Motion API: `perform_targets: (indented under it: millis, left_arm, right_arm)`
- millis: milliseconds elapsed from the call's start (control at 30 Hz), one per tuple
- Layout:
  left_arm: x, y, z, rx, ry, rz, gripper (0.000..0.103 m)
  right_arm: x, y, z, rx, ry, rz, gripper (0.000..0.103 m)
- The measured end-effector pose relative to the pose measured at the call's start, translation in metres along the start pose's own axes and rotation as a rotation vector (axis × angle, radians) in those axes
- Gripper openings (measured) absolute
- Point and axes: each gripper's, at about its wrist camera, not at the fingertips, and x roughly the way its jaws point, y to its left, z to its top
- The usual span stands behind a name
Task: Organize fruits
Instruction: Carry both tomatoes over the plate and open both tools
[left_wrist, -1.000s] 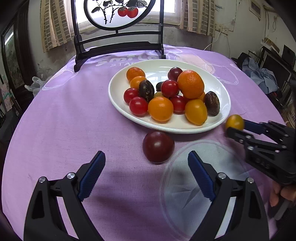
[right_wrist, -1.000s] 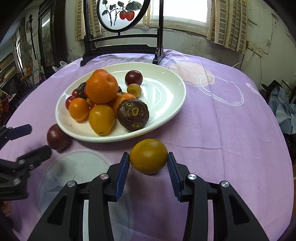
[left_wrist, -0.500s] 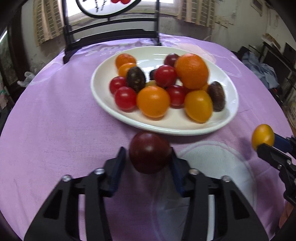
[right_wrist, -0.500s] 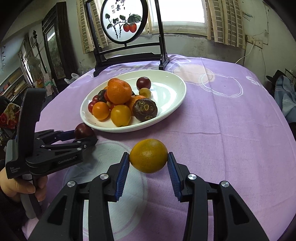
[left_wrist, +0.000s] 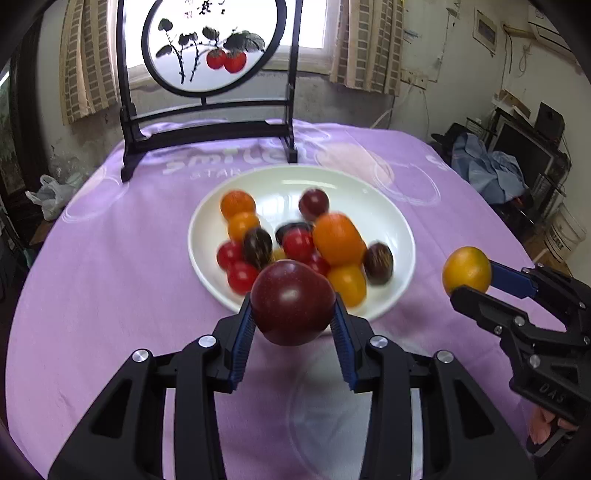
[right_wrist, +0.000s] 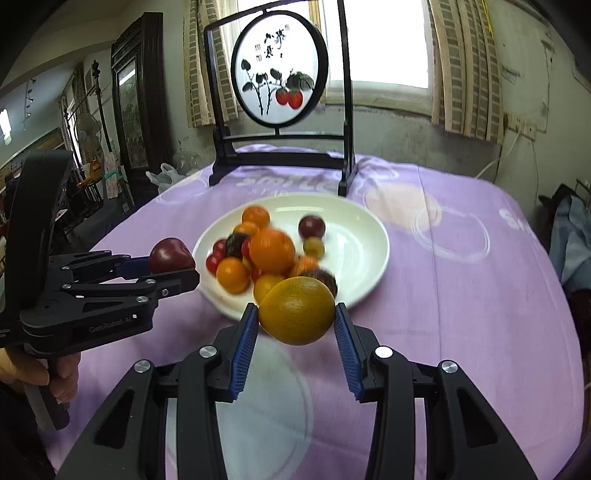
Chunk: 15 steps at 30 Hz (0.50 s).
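Carry step: left gripper (left_wrist: 293, 319) clamps dark red plum (left_wrist: 291, 301), right gripper (right_wrist: 295, 325) clamps orange-yellow citrus (right_wrist: 297, 310), both short of white plate (left_wrist: 402, 236). Next: release over plate.

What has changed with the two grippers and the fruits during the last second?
The left gripper closed on the dark red round fruit beside the white plate and lifted it off the purple tablecloth. The right gripper, holding the yellow-orange fruit throughout, rose too. The plate's fruits stayed.

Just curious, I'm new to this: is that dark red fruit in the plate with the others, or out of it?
Out. The dark red fruit is clamped in the left gripper, in front of the white plate.
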Motion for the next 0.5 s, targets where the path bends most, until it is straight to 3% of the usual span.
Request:
perform_targets:
  millis: [167,400,467,500]
  left_arm:
    - [0.028,0.008,0.028,-0.032,-0.001,0.048,0.039]
    - [0.069,0.016,0.044,-0.078,0.058,0.062,0.039]
    - [0.073,0.017,0.045,-0.104,0.058,0.056,0.041]
    - [0.072,0.019,0.045,-0.113,0.051,0.067,0.05]
  right_arm:
    - [0.029,-0.002,0.026,-0.017,-0.028,-0.043,0.043]
    - [0.083,-0.017,0.033,0.016,0.045,-0.068,0.043]
    - [0.093,-0.018,0.032,0.021,0.061,-0.06,0.045]
    - [0.095,-0.018,0.032,0.018,0.055,-0.061,0.047]
